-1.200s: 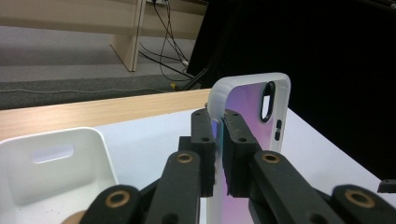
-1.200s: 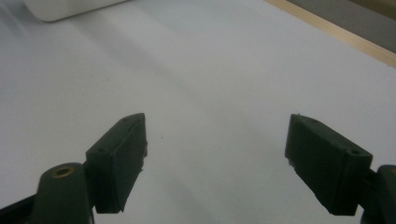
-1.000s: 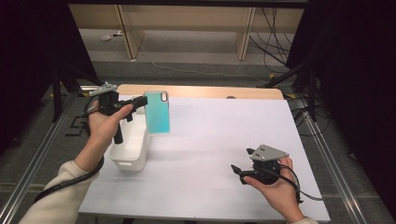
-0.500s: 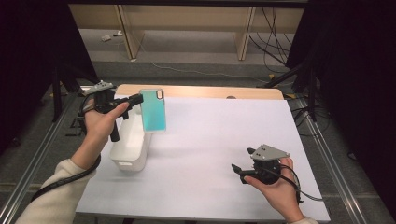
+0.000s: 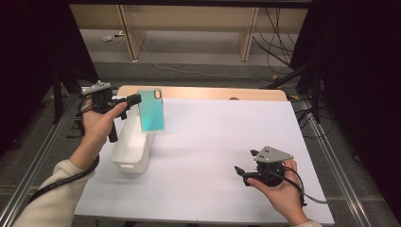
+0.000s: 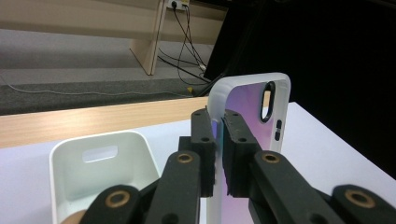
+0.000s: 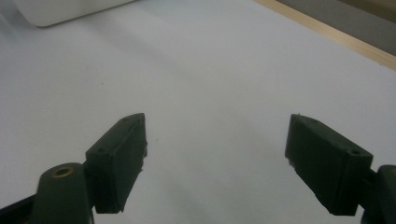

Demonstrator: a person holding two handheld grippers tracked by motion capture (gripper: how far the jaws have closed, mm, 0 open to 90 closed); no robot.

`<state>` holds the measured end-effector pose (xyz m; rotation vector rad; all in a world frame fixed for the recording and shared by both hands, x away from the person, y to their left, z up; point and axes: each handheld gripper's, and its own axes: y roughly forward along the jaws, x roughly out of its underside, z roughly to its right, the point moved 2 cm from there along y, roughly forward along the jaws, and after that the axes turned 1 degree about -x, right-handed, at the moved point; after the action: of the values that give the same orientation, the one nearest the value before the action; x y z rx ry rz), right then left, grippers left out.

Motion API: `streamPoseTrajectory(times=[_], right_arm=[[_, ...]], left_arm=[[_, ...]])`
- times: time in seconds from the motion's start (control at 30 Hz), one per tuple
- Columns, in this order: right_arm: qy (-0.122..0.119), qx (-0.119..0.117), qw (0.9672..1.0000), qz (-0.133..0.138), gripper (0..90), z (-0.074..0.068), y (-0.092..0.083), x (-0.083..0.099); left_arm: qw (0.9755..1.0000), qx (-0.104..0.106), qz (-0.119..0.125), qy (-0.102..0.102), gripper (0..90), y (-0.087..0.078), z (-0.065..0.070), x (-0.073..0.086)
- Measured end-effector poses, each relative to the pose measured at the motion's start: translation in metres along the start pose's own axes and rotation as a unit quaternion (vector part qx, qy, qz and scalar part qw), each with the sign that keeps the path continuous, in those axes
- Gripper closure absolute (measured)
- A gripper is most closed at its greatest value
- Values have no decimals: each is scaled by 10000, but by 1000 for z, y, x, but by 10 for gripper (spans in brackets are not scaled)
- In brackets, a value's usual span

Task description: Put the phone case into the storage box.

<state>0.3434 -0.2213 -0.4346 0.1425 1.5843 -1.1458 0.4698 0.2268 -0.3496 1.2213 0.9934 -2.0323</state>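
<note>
A phone case (image 5: 151, 111) with a teal back and a white rim hangs upright in the air over the far end of a white bin (image 5: 134, 146) at the table's left. My left gripper (image 5: 135, 100) is shut on the case's left edge, held level in a person's hand. In the left gripper view the pads pinch the rim of the case (image 6: 254, 107) at the gripper (image 6: 218, 121), with the bin (image 6: 100, 172) below. My right gripper (image 5: 243, 170) rests low at the front right in the other hand, jaws open and nothing between them (image 7: 219, 140).
The white table (image 5: 213, 142) has a wooden strip (image 5: 203, 92) along its far edge. Metal rails run down both sides. A corner of the bin (image 7: 60, 9) shows far off in the right gripper view. Cables and wooden legs lie on the floor beyond.
The left gripper has drifted slightly left with the phone case in it. The right gripper has stayed where it was.
</note>
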Motion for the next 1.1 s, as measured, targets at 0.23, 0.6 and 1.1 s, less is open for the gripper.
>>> streamPoseTrajectory(times=[0.23, 0.6, 1.1], right_arm=[[13, 22, 10000, -2, 218, 0, 0, 0], [16, 36, 10000, 10, 218, 1, 0, 0], [53, 4, 10000, 16, 218, 1, 0, 0]], left_arm=[[10000, -22, 38, -3, 838, -1, -4, -2], [10000, -71, 47, 8, 838, -1, -8, -4], [9999, -143, 68, 3, 838, -2, -15, -7]])
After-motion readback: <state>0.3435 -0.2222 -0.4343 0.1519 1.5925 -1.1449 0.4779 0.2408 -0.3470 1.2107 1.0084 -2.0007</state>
